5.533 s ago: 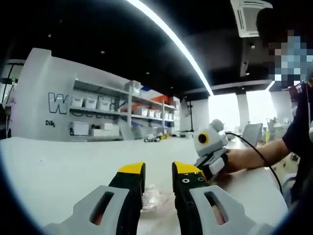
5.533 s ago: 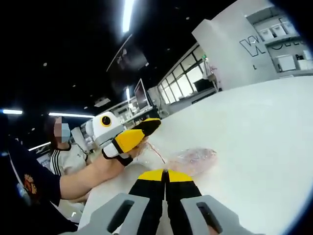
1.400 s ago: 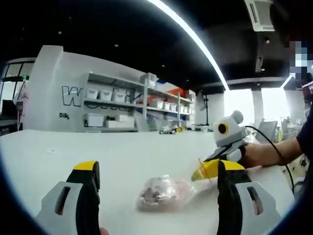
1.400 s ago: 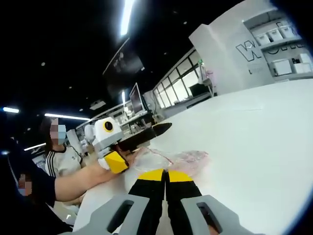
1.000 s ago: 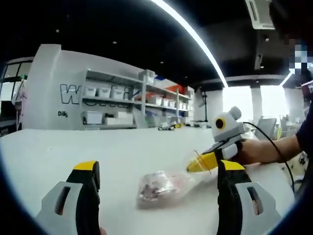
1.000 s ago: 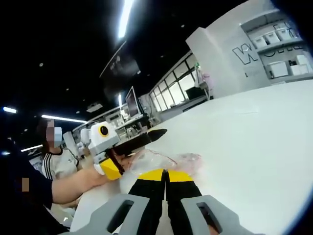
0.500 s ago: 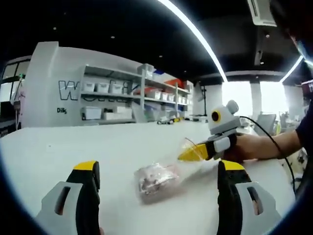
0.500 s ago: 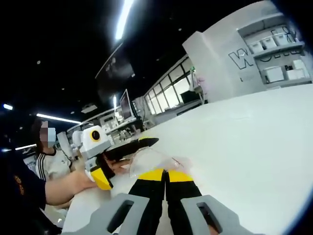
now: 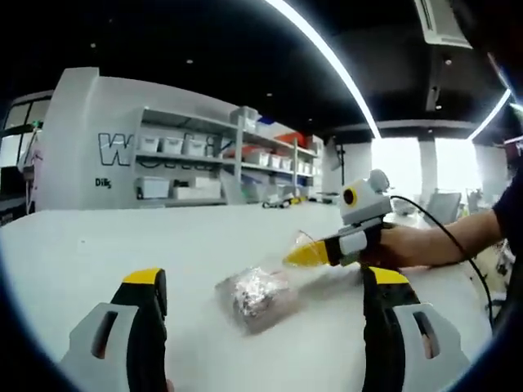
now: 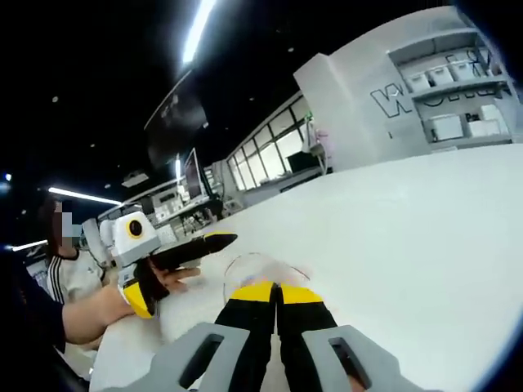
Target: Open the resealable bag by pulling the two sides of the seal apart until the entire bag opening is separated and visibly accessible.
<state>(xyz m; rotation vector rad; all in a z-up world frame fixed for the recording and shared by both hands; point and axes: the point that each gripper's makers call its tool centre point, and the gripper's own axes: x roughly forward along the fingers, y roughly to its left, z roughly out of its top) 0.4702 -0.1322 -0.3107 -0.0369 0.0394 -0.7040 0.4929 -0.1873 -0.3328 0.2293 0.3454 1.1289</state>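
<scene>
Clear plastic, crinkled and shiny, is what the resealable bag (image 9: 255, 296) is made of, with some pale pinkish stuff bunched up at its closed end. It's lying on the white surface (image 9: 98, 261), between the left gripper's own jaws as seen in the left gripper view, but well ahead of them.

The left gripper (image 9: 260, 306) is spread wide and nothing is held in it. In the right gripper view it is seen held off to the left by a hand (image 10: 167, 278), apart from the bag.

The right gripper (image 10: 277, 291) has its yellow tips pressed together, and one lip of the bag mouth (image 10: 260, 268) seems to be pinched there, though the film itself can't quite be made out between the tips. In the left gripper view it is seen at the bag's upper end (image 9: 307, 255), so that end is lifted off the surface, probably to keep the mouth up and reachable.

The mouth looks ballooned into a rounded loop, so the seal is judged at least partly parted already
</scene>
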